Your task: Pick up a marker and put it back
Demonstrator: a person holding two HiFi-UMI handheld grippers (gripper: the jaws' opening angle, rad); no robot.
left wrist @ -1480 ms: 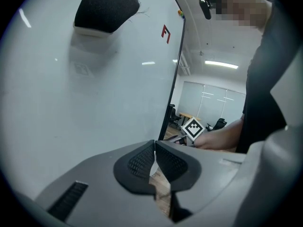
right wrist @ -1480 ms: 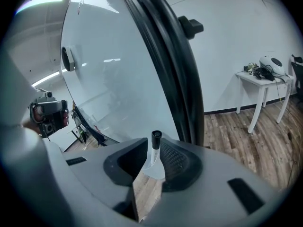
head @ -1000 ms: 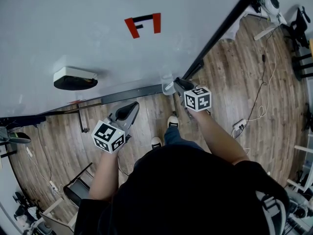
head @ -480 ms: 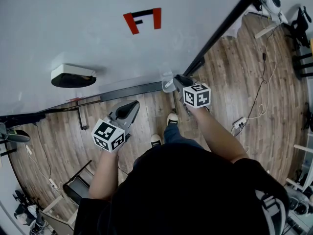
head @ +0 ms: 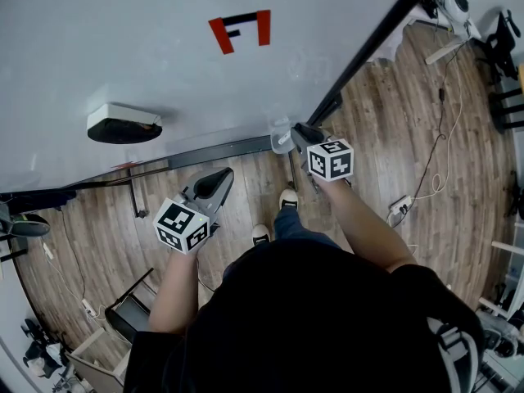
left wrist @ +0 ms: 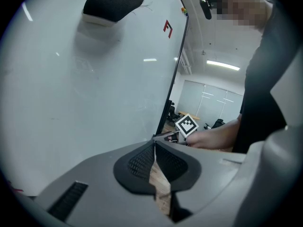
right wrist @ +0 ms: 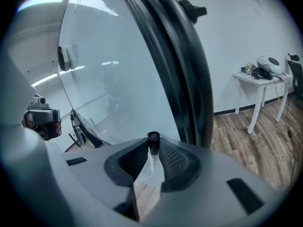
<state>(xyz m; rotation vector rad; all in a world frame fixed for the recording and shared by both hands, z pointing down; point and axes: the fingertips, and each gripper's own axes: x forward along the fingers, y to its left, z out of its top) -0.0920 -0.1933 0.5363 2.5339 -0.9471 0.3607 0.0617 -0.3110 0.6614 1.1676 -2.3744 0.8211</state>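
step: pick-up, grasp being made | right gripper (right wrist: 152, 149): jaws have just been closing, now clamped on marker (right wrist: 153, 138) at whiteboard's (head: 147, 47) lower right corner | left gripper (left wrist: 155, 150): clenched, empty, below whiteboard's bottom edge | next: probably lift marker clear with a firm hold | containers: whiteboard's ledge (head: 217, 155), contents too small to tell

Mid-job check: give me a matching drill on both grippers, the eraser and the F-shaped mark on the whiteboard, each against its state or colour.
Things:
1. left gripper
2. right gripper
3. eraser
4. F-shaped mark

States:
A. red and black
B. closed on the marker
C. jaws together, nothing held
D. white back, dark felt, stuck on the whiteboard

Pairs: 1-C, 2-B, 3-D, 4-A.

Note: the right gripper's jaws have just been closing, with the marker between them.
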